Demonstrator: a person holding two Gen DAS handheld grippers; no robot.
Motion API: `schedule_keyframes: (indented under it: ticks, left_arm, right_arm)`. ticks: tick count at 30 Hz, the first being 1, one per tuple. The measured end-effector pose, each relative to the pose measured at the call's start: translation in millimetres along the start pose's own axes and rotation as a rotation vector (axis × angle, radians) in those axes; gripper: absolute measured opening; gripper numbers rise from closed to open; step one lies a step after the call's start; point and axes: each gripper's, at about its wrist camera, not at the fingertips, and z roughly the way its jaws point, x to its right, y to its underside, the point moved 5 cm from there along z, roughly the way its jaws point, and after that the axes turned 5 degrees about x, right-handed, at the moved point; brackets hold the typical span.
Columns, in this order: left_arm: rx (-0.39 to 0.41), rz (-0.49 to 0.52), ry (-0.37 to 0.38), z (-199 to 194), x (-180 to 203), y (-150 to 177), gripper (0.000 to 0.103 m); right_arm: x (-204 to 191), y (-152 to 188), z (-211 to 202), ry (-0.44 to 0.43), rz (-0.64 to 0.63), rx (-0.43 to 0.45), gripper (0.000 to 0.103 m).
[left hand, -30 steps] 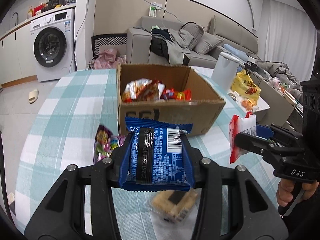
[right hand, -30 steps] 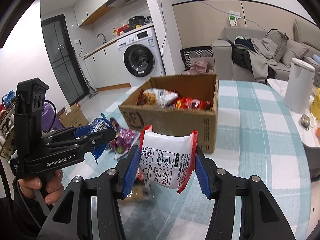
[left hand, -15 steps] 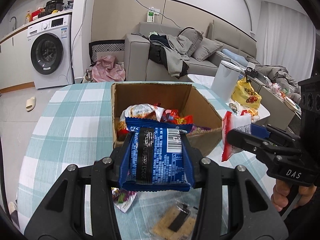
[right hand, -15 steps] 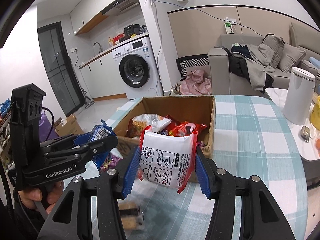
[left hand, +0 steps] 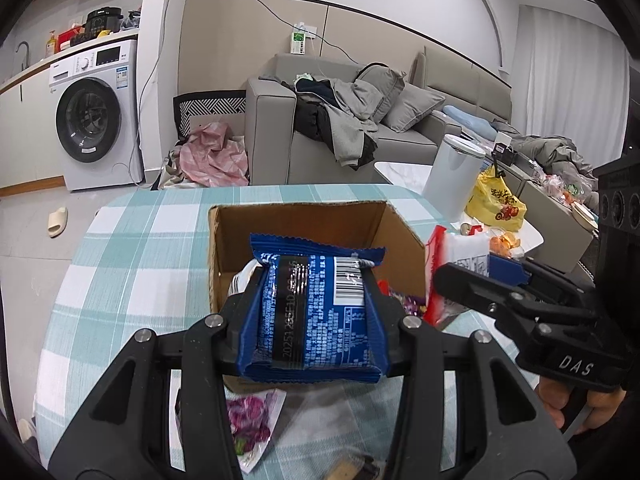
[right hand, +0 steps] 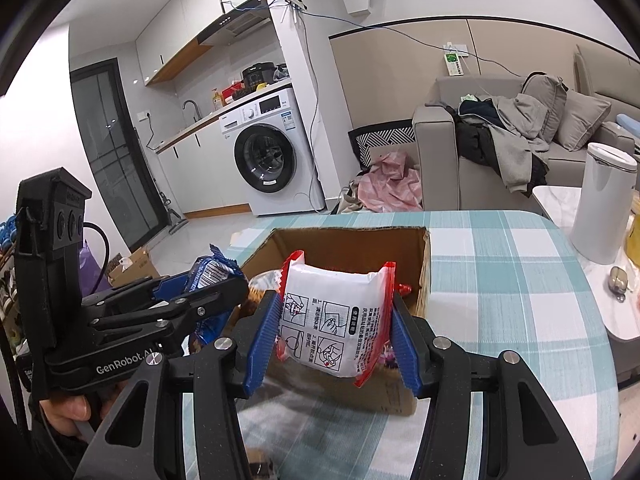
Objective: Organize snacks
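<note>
Left wrist: blue packet [left hand: 316,312] clamped in left hand-held gripper [left hand: 316,320].

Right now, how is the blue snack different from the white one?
The blue snack packet is dark blue with a barcode, held in the left gripper. The white snack packet has red edges and small picture instructions, held in the right gripper. Both are sealed, clamped between blue pads, near the open cardboard box.
</note>
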Motion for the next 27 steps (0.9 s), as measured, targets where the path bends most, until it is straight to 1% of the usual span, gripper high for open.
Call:
schedule_keyframes:
  ticks: [6,11,23,26,27]
  left_arm:
    - [-0.010,0.000,-0.002,22.4,0.4,-5.8,0.042]
    - [0.004,-0.007,-0.005,33.4,-1.9,-5.7,0.042]
    - [0.003,0.014,0.005,44.6,3.0,-8.9,0.042]
    - [-0.005,0.027,0.012,47.1,6.8,-9.1,0.042]
    - [-0.005,0.029,0.014,48.0,7.7,-9.5,0.042]
  right_arm:
    - [4.6,-4.3,13.7,0.005,0.009,0.000,0.054]
    - [10.1,-3.0,24.8,0.014,0.014,-0.014,0.054]
    - [18.8,5.2,38.3,0.035,0.005,-0.044,0.054]
    - [19.7,6.3,36.0,0.040,0.000,-0.033,0.055]
    - [20.0,7.0,35.0,0.041,-0.001,-0.034,0.057]
